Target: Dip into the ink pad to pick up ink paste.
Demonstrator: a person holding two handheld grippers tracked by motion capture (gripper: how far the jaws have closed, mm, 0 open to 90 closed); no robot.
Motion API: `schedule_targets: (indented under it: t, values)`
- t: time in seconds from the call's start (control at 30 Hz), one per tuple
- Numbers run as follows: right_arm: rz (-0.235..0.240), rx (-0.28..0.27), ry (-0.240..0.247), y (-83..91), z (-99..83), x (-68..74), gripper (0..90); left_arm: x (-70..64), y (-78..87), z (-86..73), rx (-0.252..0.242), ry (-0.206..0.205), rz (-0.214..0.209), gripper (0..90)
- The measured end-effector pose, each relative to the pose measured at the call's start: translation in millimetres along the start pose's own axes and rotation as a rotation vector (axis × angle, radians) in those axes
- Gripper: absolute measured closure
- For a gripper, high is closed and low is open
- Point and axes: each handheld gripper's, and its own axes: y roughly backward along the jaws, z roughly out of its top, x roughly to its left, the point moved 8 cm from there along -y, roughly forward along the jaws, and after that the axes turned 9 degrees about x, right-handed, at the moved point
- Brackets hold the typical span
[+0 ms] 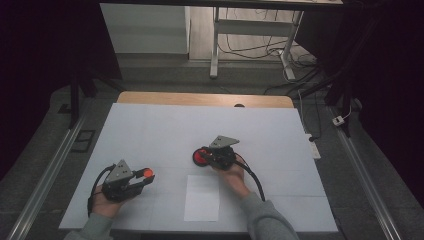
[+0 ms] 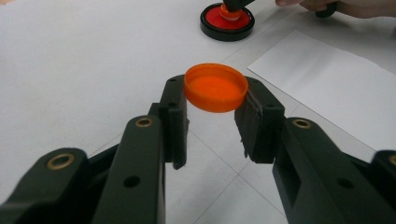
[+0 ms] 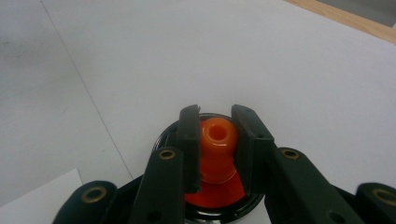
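High view, left gripper [image 1: 145, 176]: your jaws pinch the orange cap [image 2: 215, 87]
Right gripper [image 3: 217, 144]: your jaws clamp the orange nozzle [image 3: 218, 140] over the red-and-black lid [image 2: 227, 22], at 1 o'clock from the cap

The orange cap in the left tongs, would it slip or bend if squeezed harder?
The orange cap looks like thin, shallow plastic, so probably light and slightly flexible. The left tongs pinch only its smooth round rim, so it might pop out. Set on edge, it would likely roll.

Dim rm; grey floor [image 1: 165, 75], white desk legs [image 1: 215, 45], cables [image 1: 250, 50]
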Motion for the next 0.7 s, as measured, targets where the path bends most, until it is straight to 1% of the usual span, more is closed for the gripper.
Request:
schedule_targets:
  t: [0.23,0.3,0.33,0.37,0.43,0.57,0.67,0.7]
  values:
    - [-0.006,0.019,0.014,0.5,1.6,0.6,72.9,1.4,0.6,-0.2,-0.001,0.001,0.000,64.8]
    - [-0.002,0.026,0.001,1.5,2.2,0.2,72.7,1.2,0.4,-0.1,-0.001,0.002,-0.001,64.8]
    - [0.019,-0.001,-0.016,2.6,4.0,0.4,72.7,1.1,0.2,0.0,-0.001,0.001,0.000,64.8]
    - [0.022,-0.020,-0.034,5.6,6.5,-0.9,72.7,0.9,0.0,0.1,-0.001,0.001,0.000,64.8]
    - [0.017,-0.063,-0.043,14.4,14.6,-4.0,72.7,0.8,-0.2,0.2,0.000,-0.001,-0.001,64.8]
    - [0.017,-0.109,-0.044,30.9,26.2,-6.7,72.7,0.6,0.0,0.3,0.000,-0.001,0.001,64.8]
    - [0.021,-0.129,-0.035,38.4,33.0,-5.6,72.7,0.2,0.6,0.6,-0.001,-0.003,0.002,64.8]
    - [0.023,-0.129,-0.029,40.0,34.6,-5.2,72.7,0.3,0.4,0.6,-0.001,-0.002,0.002,64.7]
